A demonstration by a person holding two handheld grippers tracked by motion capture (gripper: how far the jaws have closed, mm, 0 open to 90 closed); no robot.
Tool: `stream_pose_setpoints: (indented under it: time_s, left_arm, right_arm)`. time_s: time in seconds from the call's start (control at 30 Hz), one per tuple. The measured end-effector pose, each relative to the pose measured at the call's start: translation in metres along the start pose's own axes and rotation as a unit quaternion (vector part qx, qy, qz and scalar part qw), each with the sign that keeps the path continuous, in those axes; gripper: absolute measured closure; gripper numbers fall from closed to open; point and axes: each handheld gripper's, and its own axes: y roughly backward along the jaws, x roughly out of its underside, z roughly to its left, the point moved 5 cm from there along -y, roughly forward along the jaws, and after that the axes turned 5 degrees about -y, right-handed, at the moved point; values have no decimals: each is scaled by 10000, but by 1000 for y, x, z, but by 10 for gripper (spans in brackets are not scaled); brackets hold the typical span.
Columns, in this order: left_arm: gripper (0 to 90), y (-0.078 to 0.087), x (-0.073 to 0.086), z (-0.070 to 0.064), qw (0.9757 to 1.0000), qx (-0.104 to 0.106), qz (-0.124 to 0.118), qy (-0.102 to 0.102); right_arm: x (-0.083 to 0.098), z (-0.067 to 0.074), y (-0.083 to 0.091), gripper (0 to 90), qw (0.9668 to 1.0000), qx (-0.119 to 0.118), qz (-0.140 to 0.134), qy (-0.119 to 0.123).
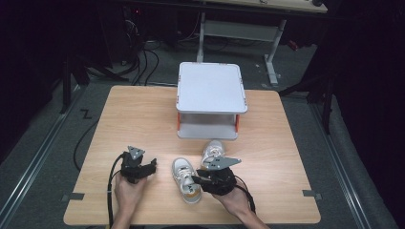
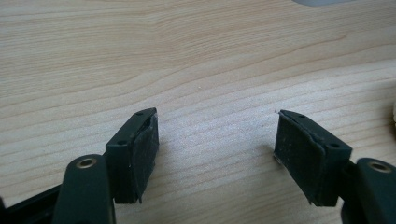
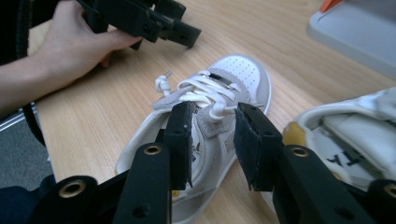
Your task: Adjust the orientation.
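While the left tool (image 1: 152,165) gapes over bare desk (image 1: 143,119) near its front edge, the right tool (image 3: 212,123) hovers part-open, gripping nothing, above a white sneaker (image 3: 219,88); its pair's lettering is unreadable.

Dim room, light pooled on a pale wooden table (image 1: 143,109); grey two-tier plastic stand (image 1: 211,86) with orange posts at its far edge. Grey carpeted floor (image 1: 305,138) around, metal rails (image 1: 43,148) on both sides, black cables (image 1: 143,62) behind, white-legged desk (image 1: 267,43) at the back
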Motion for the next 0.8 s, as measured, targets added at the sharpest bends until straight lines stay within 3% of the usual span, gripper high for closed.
stream_pose_setpoints:
  time_s: [0.27,0.8]
  left_arm:
    - [302,0,0,-1,10000,-10,29,-47]
    - [301,0,0,-1,10000,-9,29,-48]
  right_arm:
    - [3,1,-21,603,9993,243,276,90]
    - [1,7,-18,792,9968,697,120,362]
